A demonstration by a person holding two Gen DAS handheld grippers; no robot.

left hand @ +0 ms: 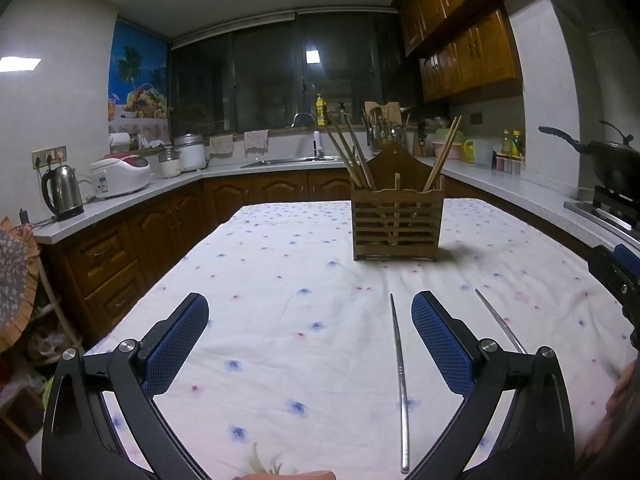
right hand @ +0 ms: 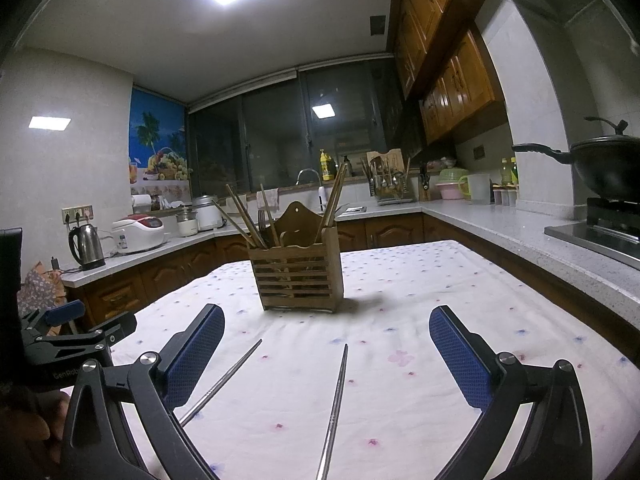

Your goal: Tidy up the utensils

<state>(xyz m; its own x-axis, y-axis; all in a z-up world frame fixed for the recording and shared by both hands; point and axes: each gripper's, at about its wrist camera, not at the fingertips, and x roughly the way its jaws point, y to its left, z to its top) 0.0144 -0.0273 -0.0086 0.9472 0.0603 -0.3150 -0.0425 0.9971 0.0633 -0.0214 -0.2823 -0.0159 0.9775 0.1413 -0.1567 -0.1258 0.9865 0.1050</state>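
A wooden slatted utensil holder (left hand: 397, 224) (right hand: 298, 276) stands on the table with several wooden chopsticks in it. Two metal chopsticks lie on the floral tablecloth in front of it. In the left wrist view one metal chopstick (left hand: 400, 380) lies between my left fingers, the other (left hand: 500, 320) to the right of them. In the right wrist view one metal chopstick (right hand: 336, 408) lies between my right fingers, the other (right hand: 224, 380) near the left finger. My left gripper (left hand: 310, 316) and my right gripper (right hand: 326, 328) are both open, empty, hovering above the cloth.
The table (left hand: 280, 280) is ringed by kitchen counters. A kettle (left hand: 62, 192) and rice cooker (left hand: 120, 174) stand at the left, a sink (left hand: 292, 160) at the back, a wok (right hand: 604, 168) on the stove at the right. The left gripper's body (right hand: 60, 340) shows at the right view's left edge.
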